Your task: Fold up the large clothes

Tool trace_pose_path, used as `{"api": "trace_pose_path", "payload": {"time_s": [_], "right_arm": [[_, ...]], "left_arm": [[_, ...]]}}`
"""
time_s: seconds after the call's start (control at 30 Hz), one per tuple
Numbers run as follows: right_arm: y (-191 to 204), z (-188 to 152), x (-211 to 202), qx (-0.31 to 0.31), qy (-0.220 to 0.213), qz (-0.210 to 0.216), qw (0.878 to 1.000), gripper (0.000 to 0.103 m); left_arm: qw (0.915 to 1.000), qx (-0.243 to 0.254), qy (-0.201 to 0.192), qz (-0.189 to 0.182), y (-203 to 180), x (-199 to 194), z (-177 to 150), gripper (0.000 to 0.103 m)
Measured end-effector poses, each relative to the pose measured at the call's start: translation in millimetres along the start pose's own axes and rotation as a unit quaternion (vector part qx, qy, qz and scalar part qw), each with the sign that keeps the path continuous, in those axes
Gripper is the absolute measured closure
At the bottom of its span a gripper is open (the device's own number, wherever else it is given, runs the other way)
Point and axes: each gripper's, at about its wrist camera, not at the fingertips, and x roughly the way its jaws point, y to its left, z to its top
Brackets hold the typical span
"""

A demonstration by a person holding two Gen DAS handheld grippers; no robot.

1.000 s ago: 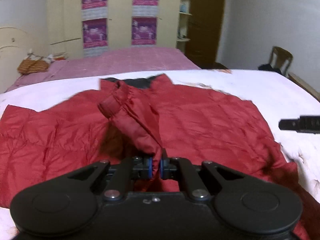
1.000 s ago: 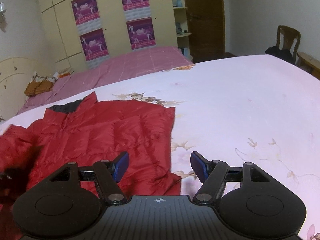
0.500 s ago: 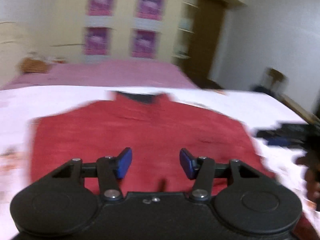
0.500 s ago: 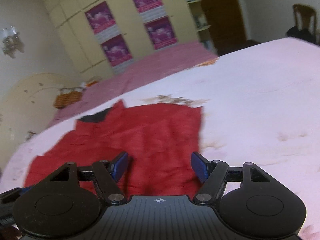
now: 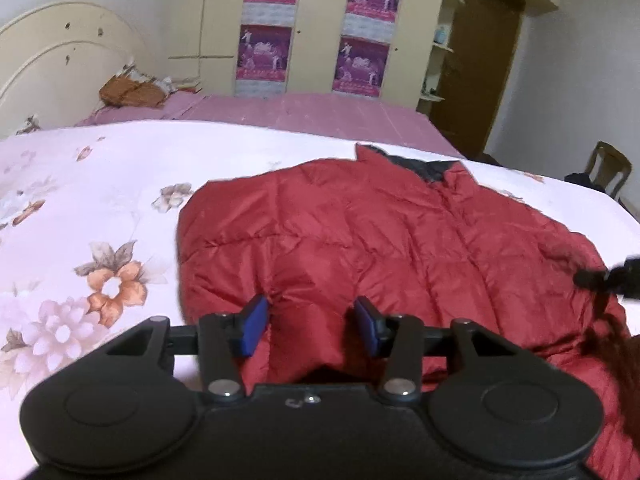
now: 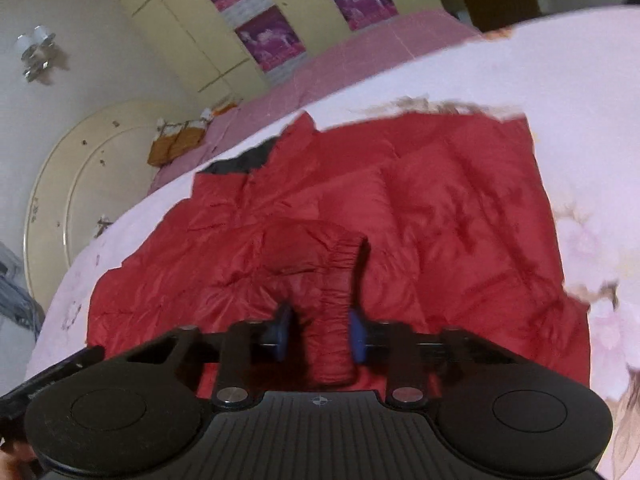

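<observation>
Red puffer jacket [image 5: 400, 240], just one, lies spread on the floral bedsheet [image 5: 100, 208]. Two grippers: left gripper [image 5: 310, 324] has its jaws partway apart and closing over a hem bulge; right gripper [image 6: 320, 330] is closing around the elastic sleeve cuff [image 6: 334, 312]. Four purple posters [image 5: 264, 52] behind.

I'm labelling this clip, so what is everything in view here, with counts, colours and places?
jacket: one, red with dark collar lining, spread on the bed.
cuff: one, red, elastic, between the right gripper's pads.
bedspread: one, pale pink, floral, under the jacket.
pink cover: one, beyond the bedspread.
posters: four, purple, on the cream wardrobe.
headboard: one, cream, far left.
basket: one, brown, by the headboard.
chair: one, wooden, far right.
left gripper: black, blue pads, closing, jacket fabric between them.
right gripper: black, blue pads, closing on the cuff.
</observation>
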Motion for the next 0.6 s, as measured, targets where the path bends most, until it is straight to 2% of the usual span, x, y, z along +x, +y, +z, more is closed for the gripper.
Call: {"api": "trace_pose_path", "payload": {"time_s": [0.1,0.17,0.37,0.5,0.6], "right_arm": [[15,9,-36,-0.059,-0.053,-0.021,0.997,0.086],[18,6,-49,-0.093,-0.064,-0.041,0.993,0.086],[-9,-20,-12,-0.106,0.004,-0.113,0.988,0.087],[-8,-36,-8,-0.125,0.005,-0.130,0.984,0.086],[-7,-34,-13,-0.120,0.005,-0.131,0.984,0.084]], "left_arm": [[0.9997,0.023,-0.008,0.001,-7,1,1,0.060],[0.9994,0.033,0.003,-0.002,-9,6,0,0.060],[0.9982,0.052,0.029,-0.001,-13,21,-9,0.058],[0.9979,0.056,0.031,0.004,-13,25,-12,0.057],[0.9985,0.046,0.029,0.007,-10,17,-7,0.057]]}}
